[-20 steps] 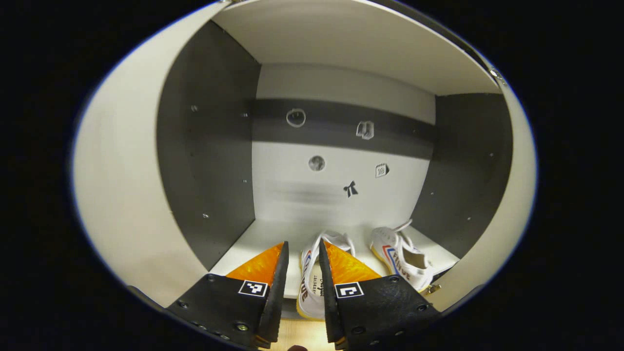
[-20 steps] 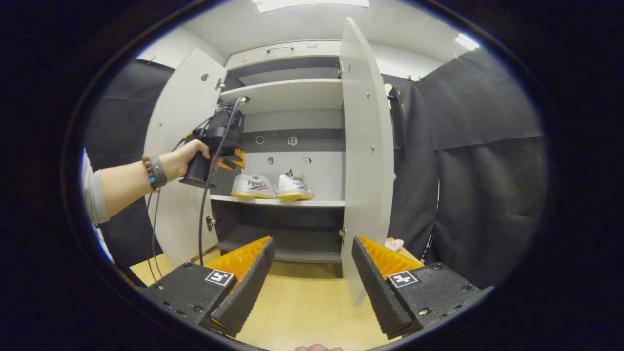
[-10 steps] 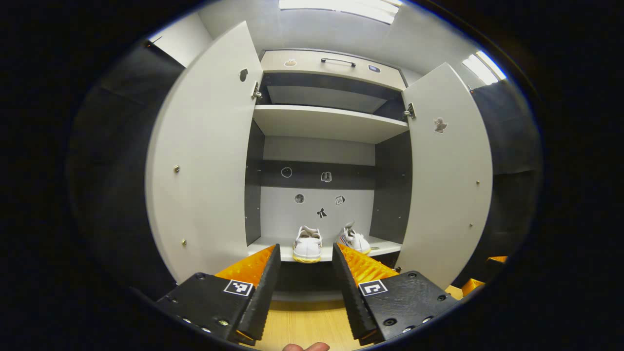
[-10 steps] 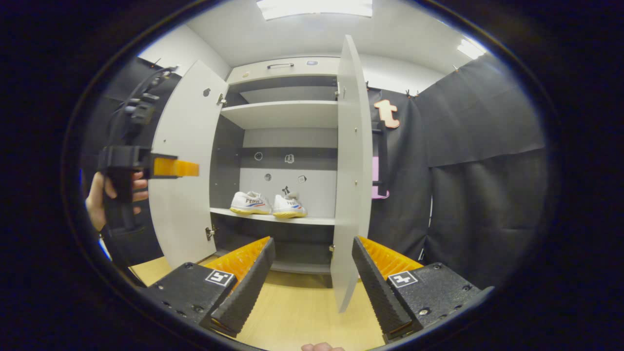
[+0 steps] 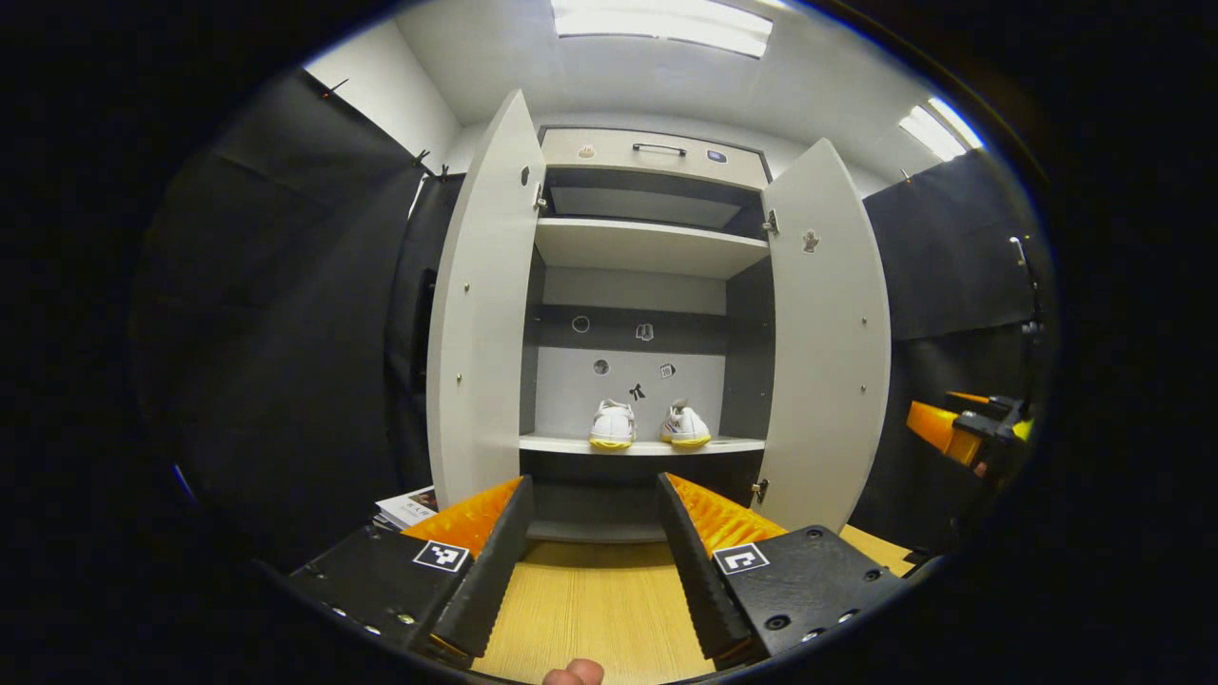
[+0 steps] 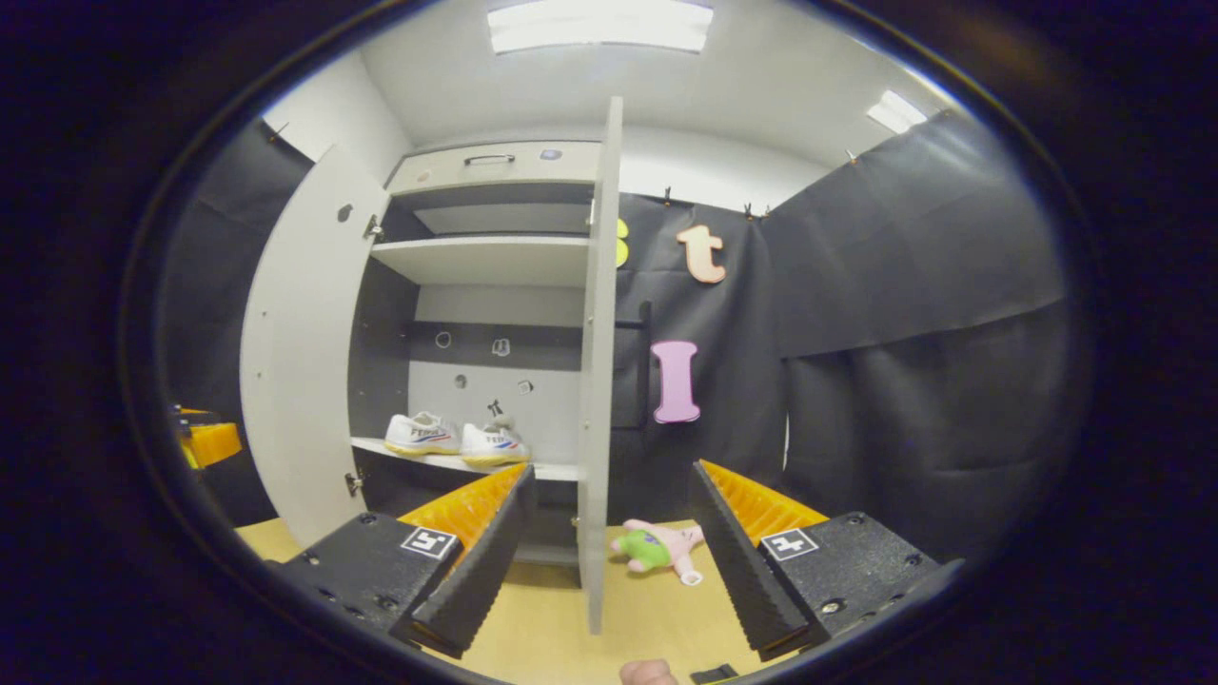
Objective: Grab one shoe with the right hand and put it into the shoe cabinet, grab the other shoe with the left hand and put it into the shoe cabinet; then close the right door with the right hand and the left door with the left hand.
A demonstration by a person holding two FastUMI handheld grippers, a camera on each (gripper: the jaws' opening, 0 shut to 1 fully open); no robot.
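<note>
1. Where the shoe cabinet (image 5: 647,243) stands open ahead of the left tongs (image 5: 592,561), the two white shoes, one shoe (image 5: 612,424) and the other shoe (image 5: 685,427), sit side by side on its middle shelf (image 5: 561,443).
2. The left door (image 5: 481,304) and the right door (image 5: 826,333) both hang open, one to either side of the gap between the tongs.
3. The left tongs are spread wide, gripping nothing, well short of the cabinet above the wooden floor (image 5: 595,609).
4. The right tongs (image 6: 612,557) gape wide and empty, the right door's edge standing between their fingers.
5. A plush toy (image 6: 658,549) lies on the floor just beyond them.
</note>
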